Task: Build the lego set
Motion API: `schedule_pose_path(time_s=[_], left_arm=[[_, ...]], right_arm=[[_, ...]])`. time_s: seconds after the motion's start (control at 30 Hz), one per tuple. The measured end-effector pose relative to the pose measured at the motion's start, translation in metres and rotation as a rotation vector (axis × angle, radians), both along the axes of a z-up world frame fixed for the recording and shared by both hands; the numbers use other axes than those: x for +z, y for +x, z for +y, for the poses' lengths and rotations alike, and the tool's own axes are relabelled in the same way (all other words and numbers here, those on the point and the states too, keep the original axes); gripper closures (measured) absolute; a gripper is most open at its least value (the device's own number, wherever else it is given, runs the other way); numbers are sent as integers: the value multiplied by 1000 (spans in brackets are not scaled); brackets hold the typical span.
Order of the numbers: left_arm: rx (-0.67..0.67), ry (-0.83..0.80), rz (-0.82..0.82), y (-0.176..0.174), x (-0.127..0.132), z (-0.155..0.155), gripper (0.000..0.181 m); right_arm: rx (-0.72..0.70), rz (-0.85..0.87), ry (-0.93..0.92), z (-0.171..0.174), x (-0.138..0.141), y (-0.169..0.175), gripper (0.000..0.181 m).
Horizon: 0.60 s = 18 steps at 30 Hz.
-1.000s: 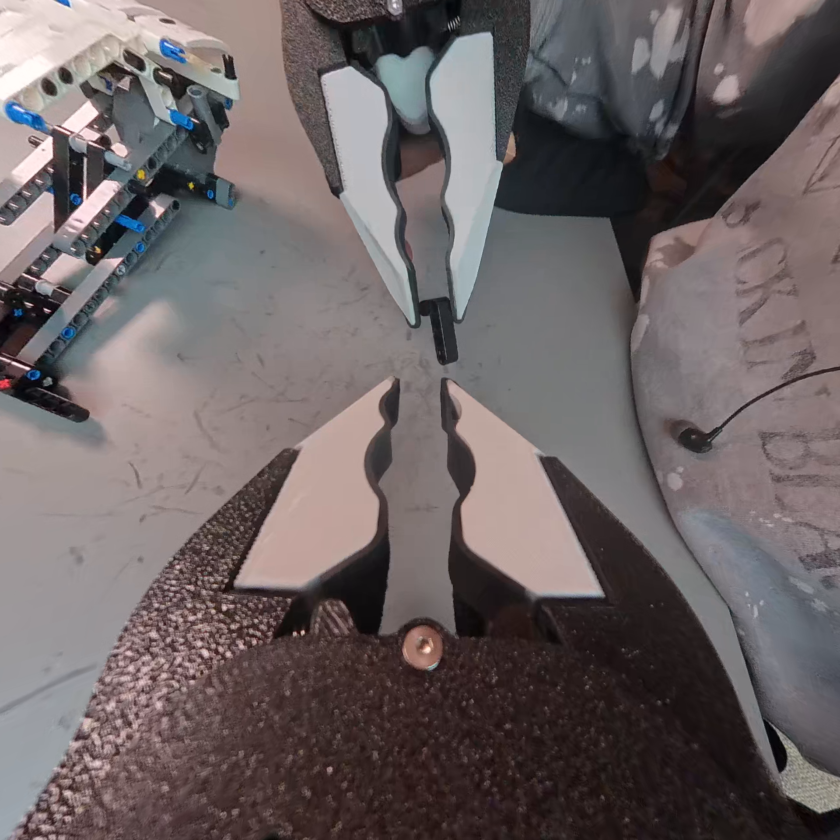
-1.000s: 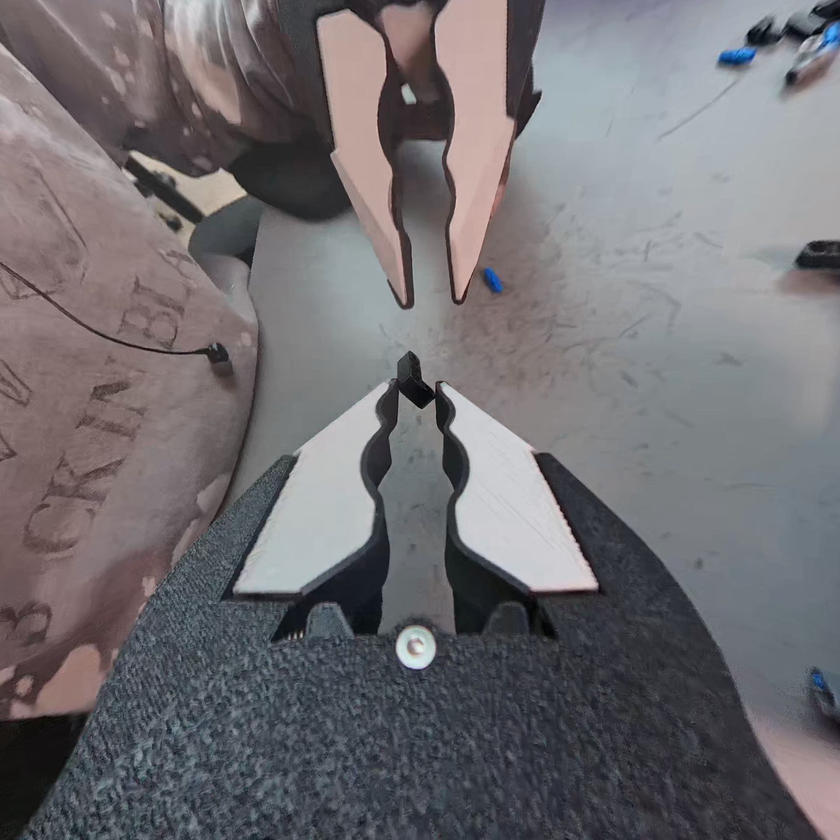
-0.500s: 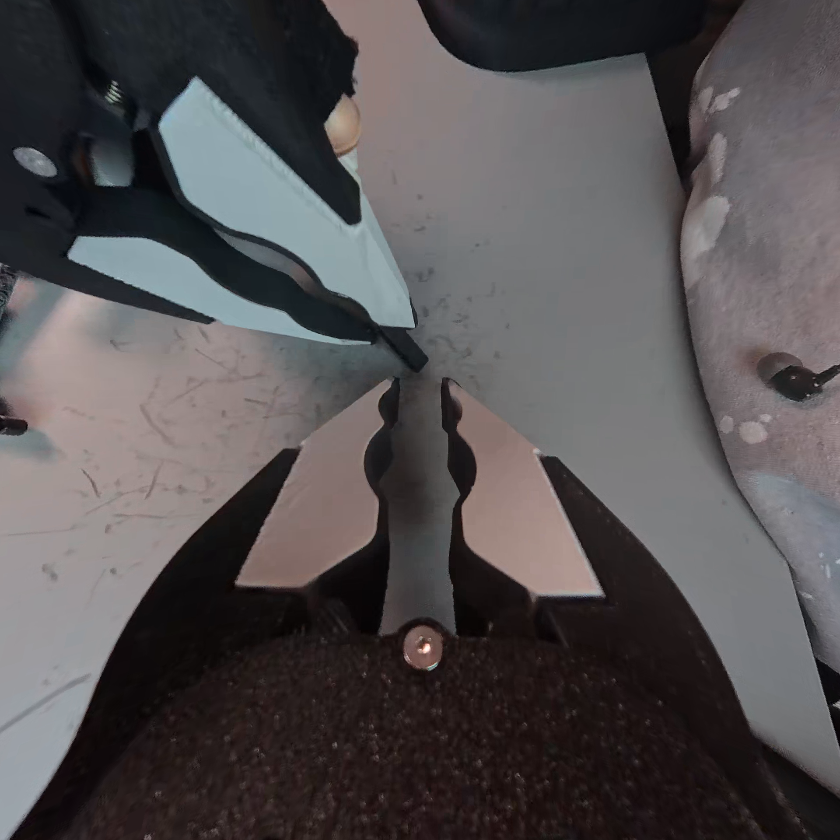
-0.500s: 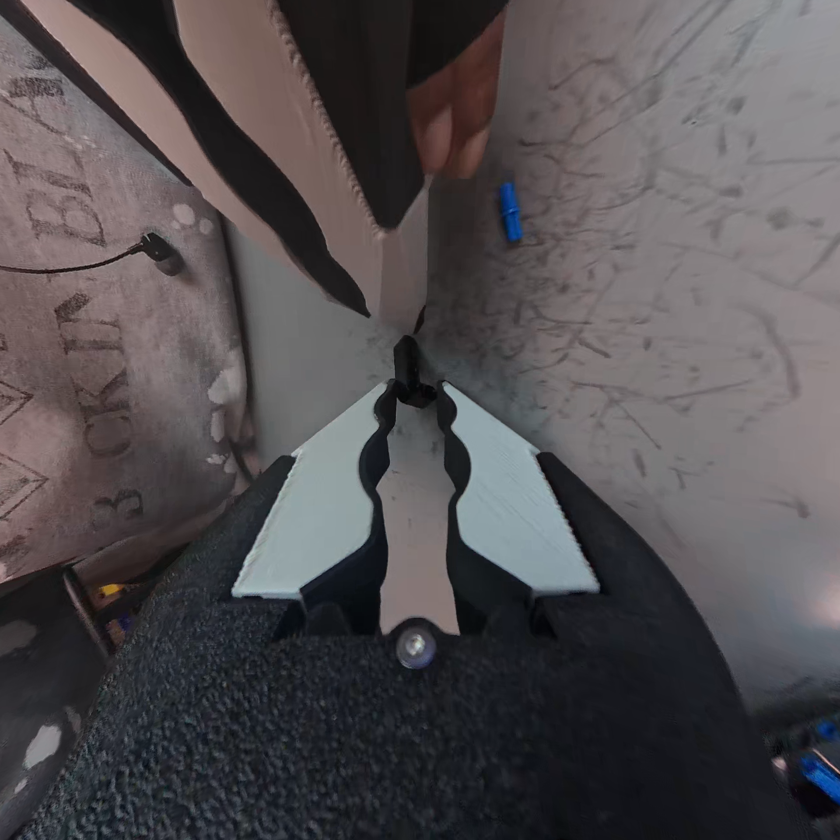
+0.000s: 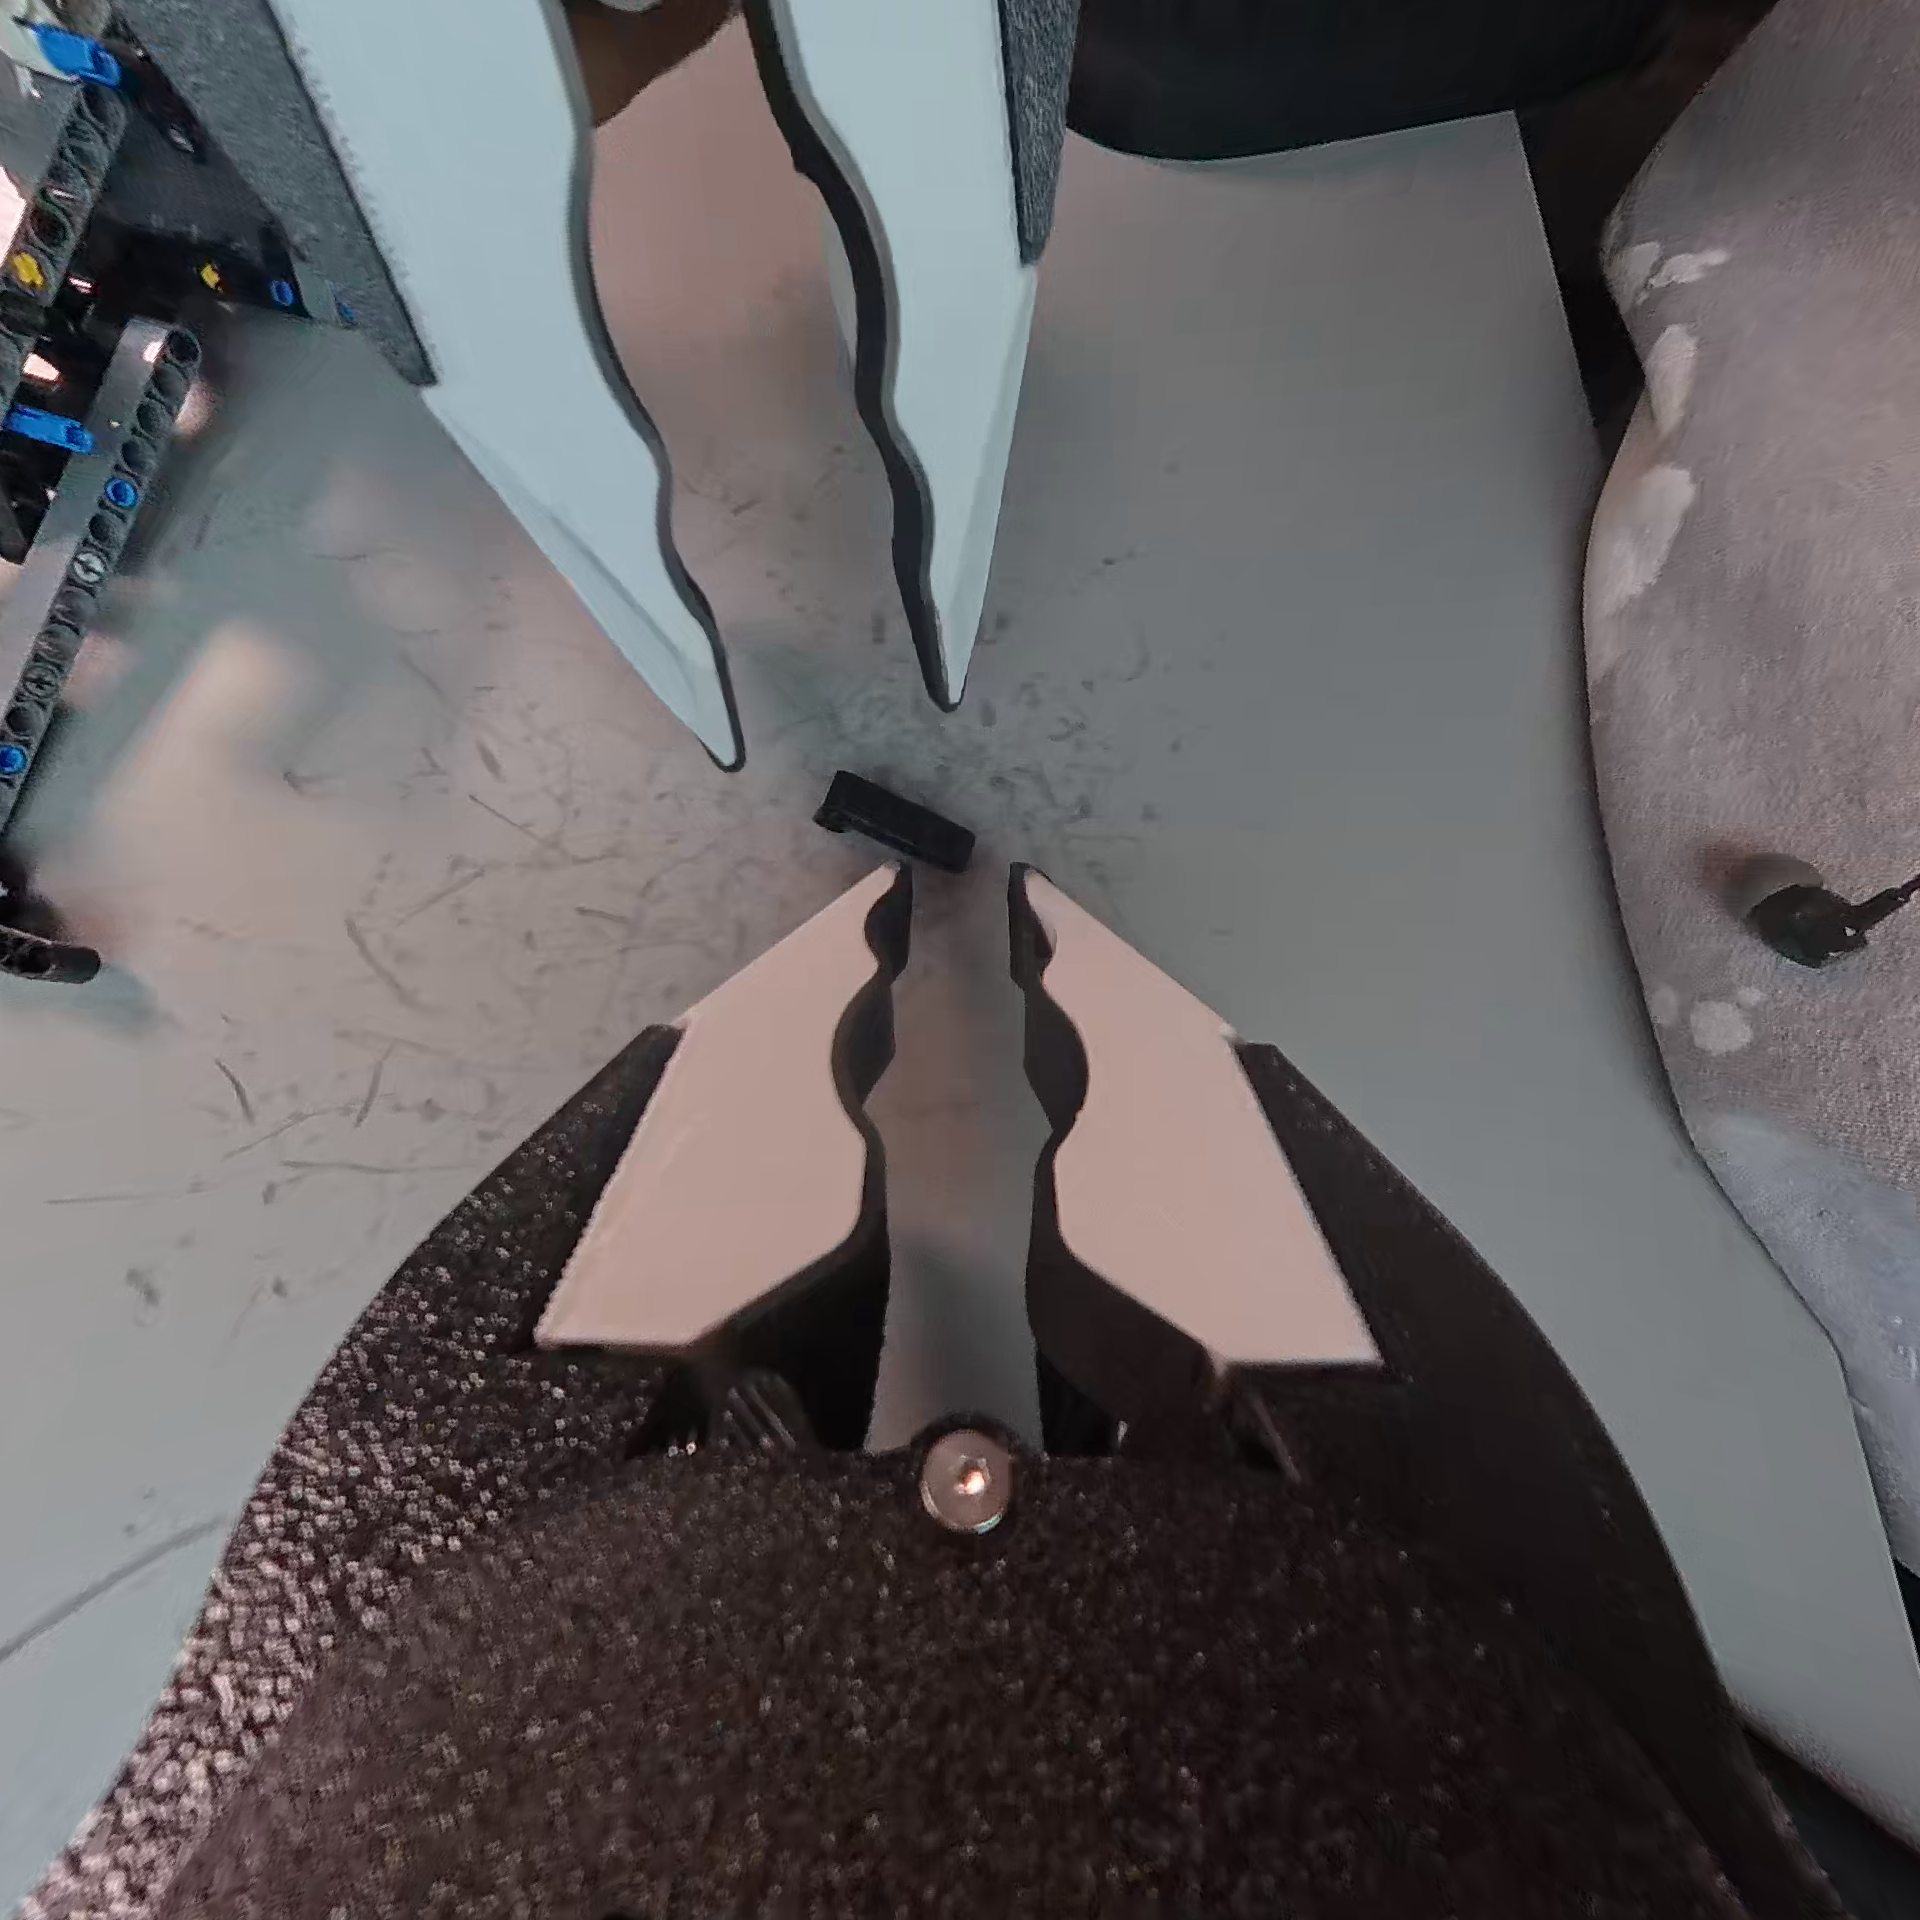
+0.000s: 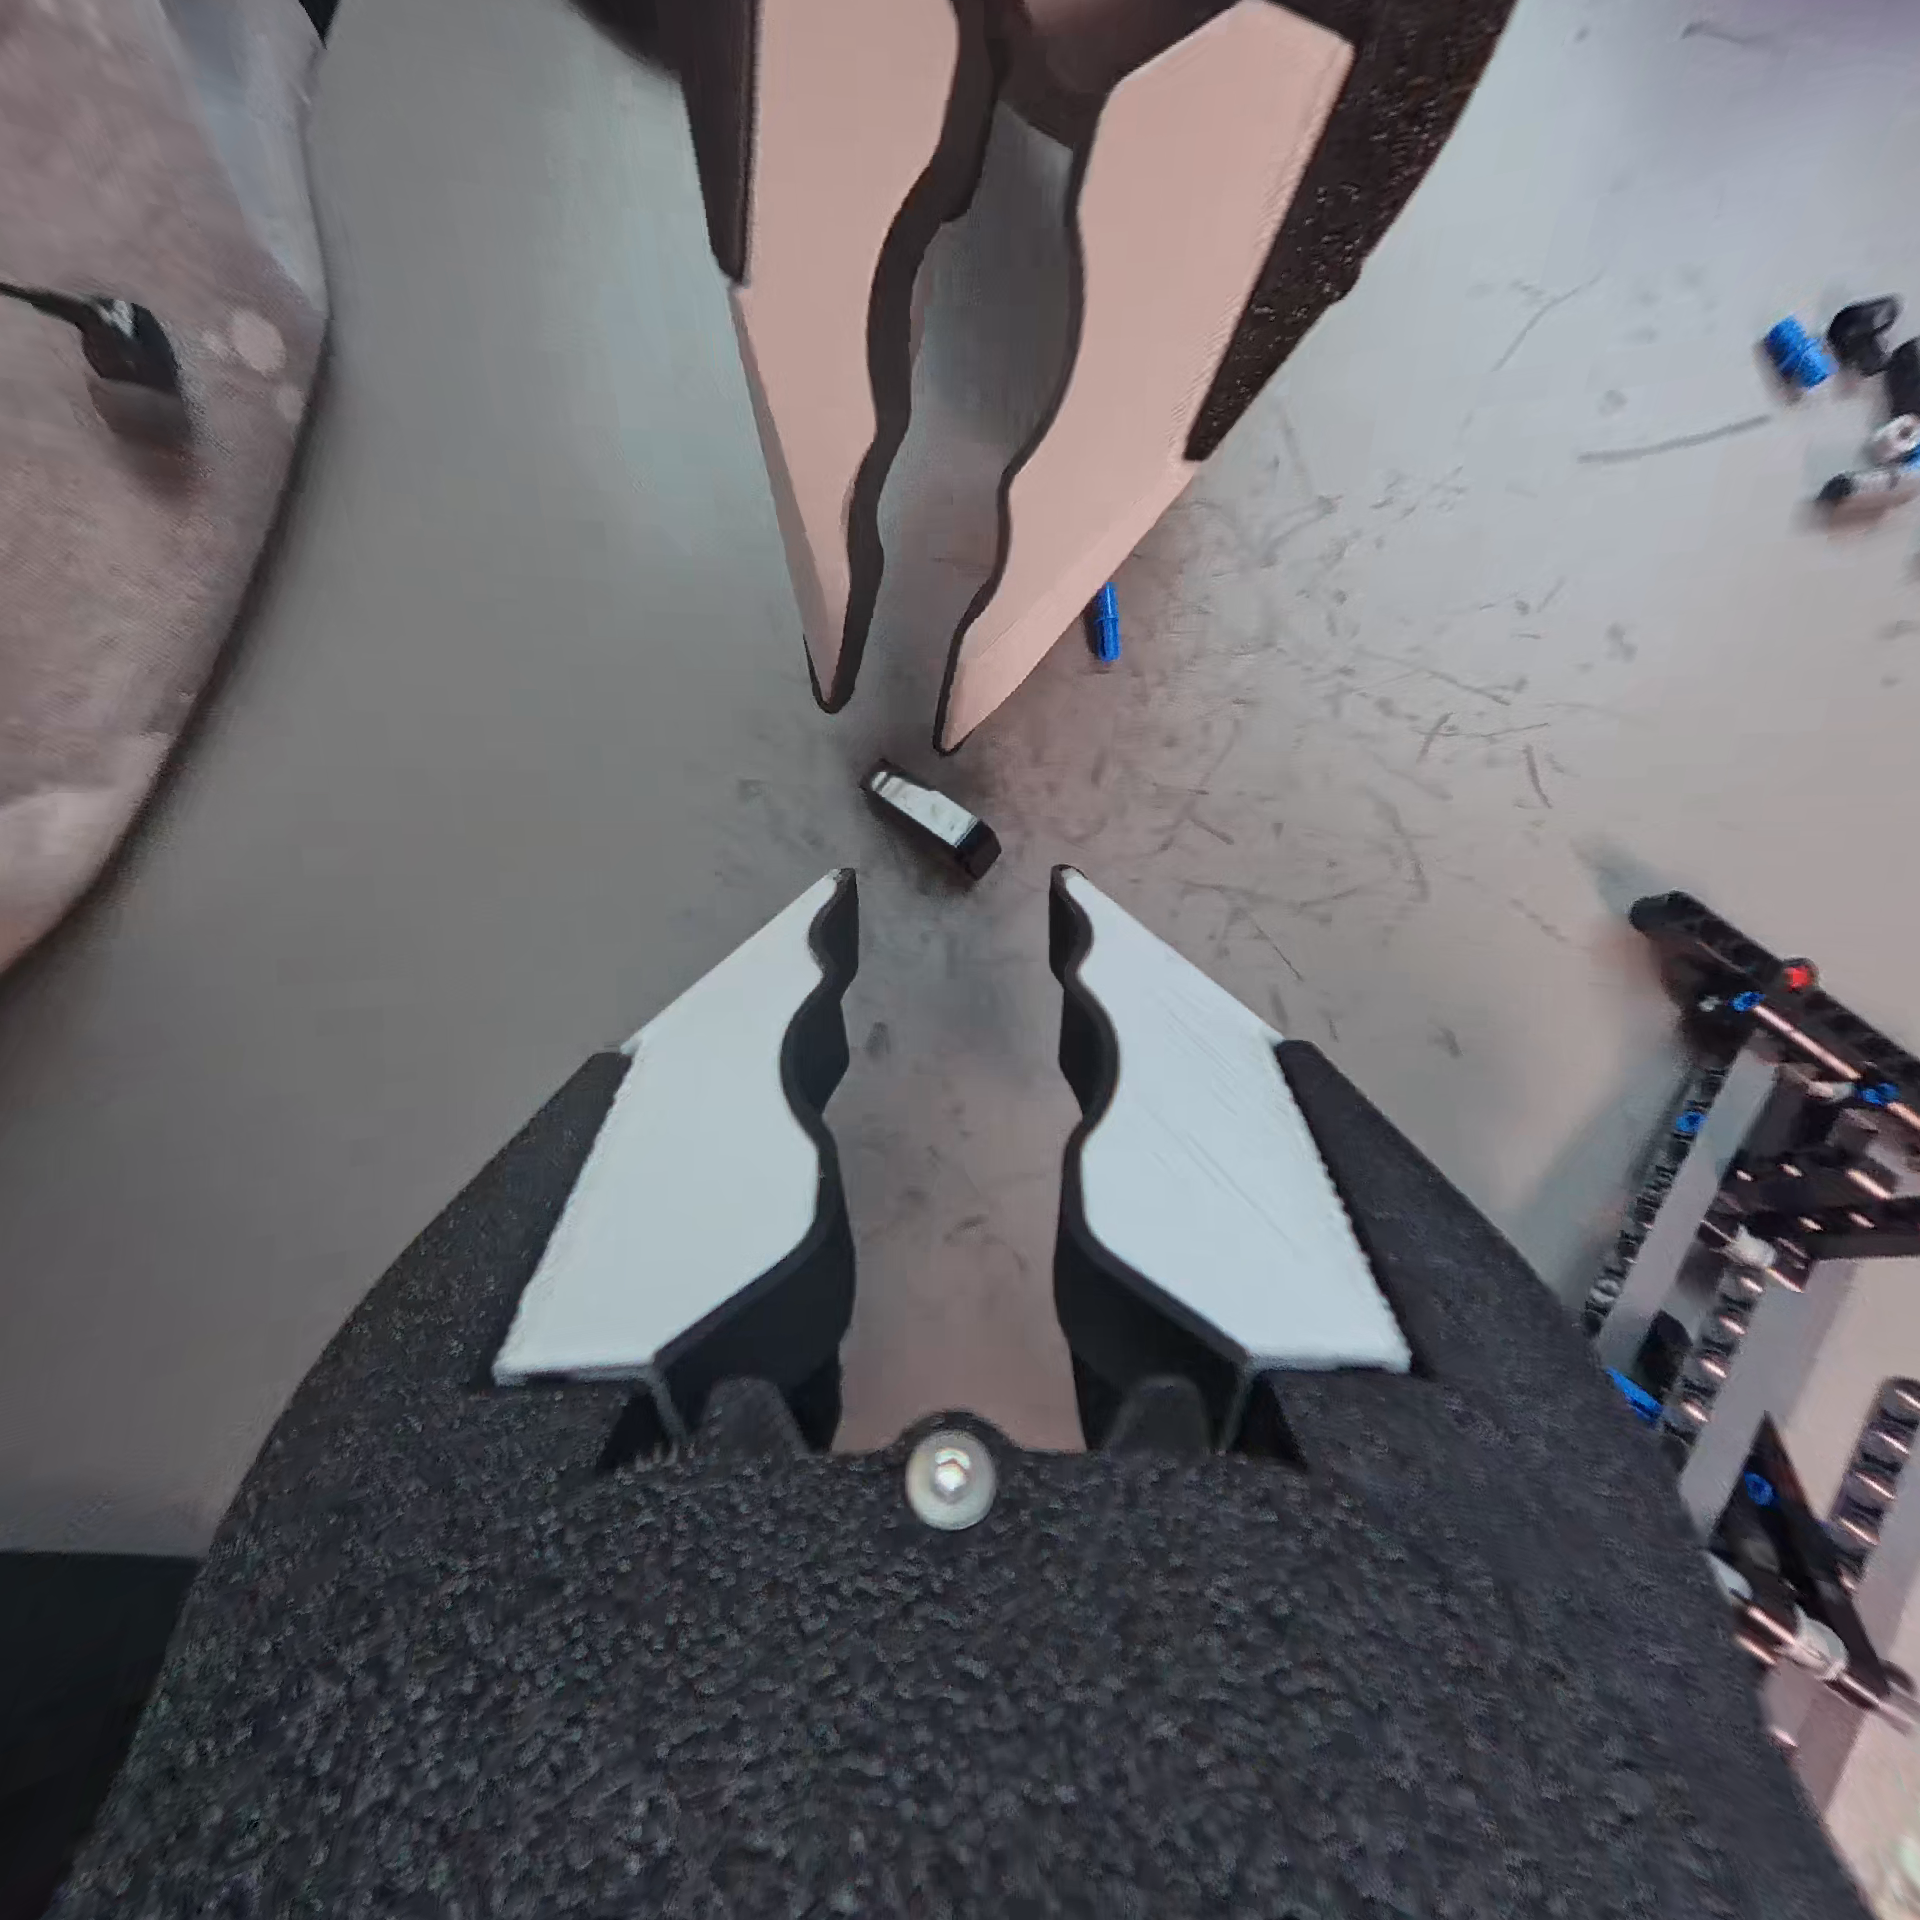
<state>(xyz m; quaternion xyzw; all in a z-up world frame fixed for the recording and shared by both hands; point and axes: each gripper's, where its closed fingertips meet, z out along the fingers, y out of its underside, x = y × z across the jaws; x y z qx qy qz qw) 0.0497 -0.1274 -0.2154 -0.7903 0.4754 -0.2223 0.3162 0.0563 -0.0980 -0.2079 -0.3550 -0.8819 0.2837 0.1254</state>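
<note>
A small black lego piece (image 5: 899,836) lies loose on the grey table (image 5: 1299,623) between the two grippers' tips. My left gripper (image 5: 961,871) is narrowly open and empty, with its tips just short of the piece. My right gripper (image 6: 953,876) is open wider and empty, and the piece (image 6: 930,821) lies just beyond its tips. Each gripper faces the other: the right gripper (image 5: 836,729) shows at the top of the left wrist view, and the left gripper (image 6: 885,727) at the top of the right wrist view.
The part-built grey, black and white lego model (image 5: 73,436) stands at the left and shows again in the right wrist view (image 6: 1787,1164). A blue pin (image 6: 1104,621) and several loose pieces (image 6: 1860,405) lie farther off. A person's pale garment (image 5: 1766,623) borders the table edge.
My right gripper has opened and let go of the black piece, which now lies on the table. Both grippers have swung back to face each other.
</note>
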Motion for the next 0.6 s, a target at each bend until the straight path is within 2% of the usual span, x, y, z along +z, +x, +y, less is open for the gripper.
schedule_pose_path(time_s=[0.03,0.17,0.23,0.27,0.33,0.47,0.6], left_arm=[[-2,-2,-4,1,0,0,164],[-8,-24,-8,3,-4,-2,164],[-15,-31,-2,3,-6,-3,164],[-18,-27,-1,3,-6,-4,164],[-20,-10,-4,3,-3,-3,164],[-25,39,-15,3,5,-1,164],[-28,68,-18,8,6,0,164]], right_arm=[[8,56,32,0,-3,-1,145],[37,203,88,-6,-11,-11,152],[71,176,65,-11,-13,-10,165],[77,137,46,-11,-13,-8,165],[70,0,-9,-9,-11,-1,172],[48,-424,-77,-1,-2,24,171],[64,-638,-60,2,-6,23,171]])
